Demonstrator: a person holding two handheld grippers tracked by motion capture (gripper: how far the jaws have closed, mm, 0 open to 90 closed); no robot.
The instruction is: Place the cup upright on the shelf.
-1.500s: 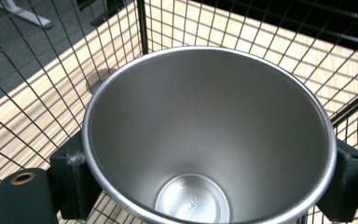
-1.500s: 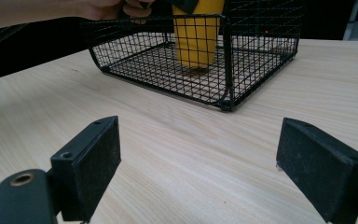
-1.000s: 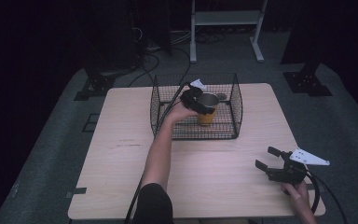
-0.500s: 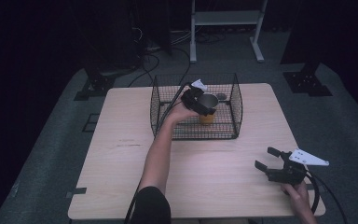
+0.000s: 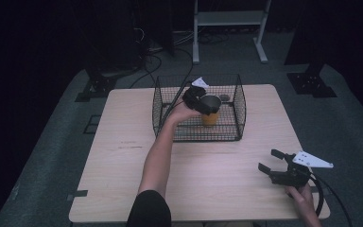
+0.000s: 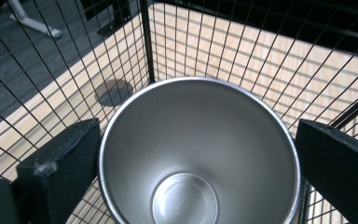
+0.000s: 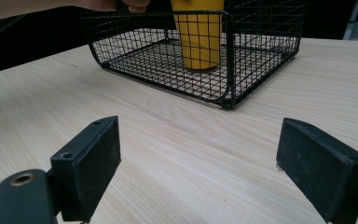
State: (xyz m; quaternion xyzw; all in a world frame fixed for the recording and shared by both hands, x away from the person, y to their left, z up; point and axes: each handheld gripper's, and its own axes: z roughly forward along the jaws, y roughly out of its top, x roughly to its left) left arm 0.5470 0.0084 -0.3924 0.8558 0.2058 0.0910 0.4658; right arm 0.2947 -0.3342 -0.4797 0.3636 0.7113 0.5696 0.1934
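A person is standing at the near side of a pale wooden table [image 5: 123,156], working with a handheld gripper in each hand. A black wire basket [image 5: 238,111] is sitting toward the far edge of the table, and a yellow cup [image 5: 210,117] with a bare steel inside is standing upright in it, roughly in the middle. The person's left arm is reaching forward over the basket's left wall, and the left gripper [image 6: 198,158] is hanging directly above the cup, looking straight down into its shiny, empty bowl. Its two black jaws are standing apart on either side of the rim, the left one just beside or touching the rim, the right one clear of it, so the cup is sitting free for now. At the near right corner of the table, the right gripper [image 5: 275,164] is resting low over the wood with its jaws spread wide and nothing between them, facing the basket from well apart. The cup looks rigid, light and empty, with smooth walls that could slip under a loose pinch. The wall widens toward the top, so taking hold across the body just under the rim seems the safest choice, with a straight upward lift to avoid knocking the wire sides.
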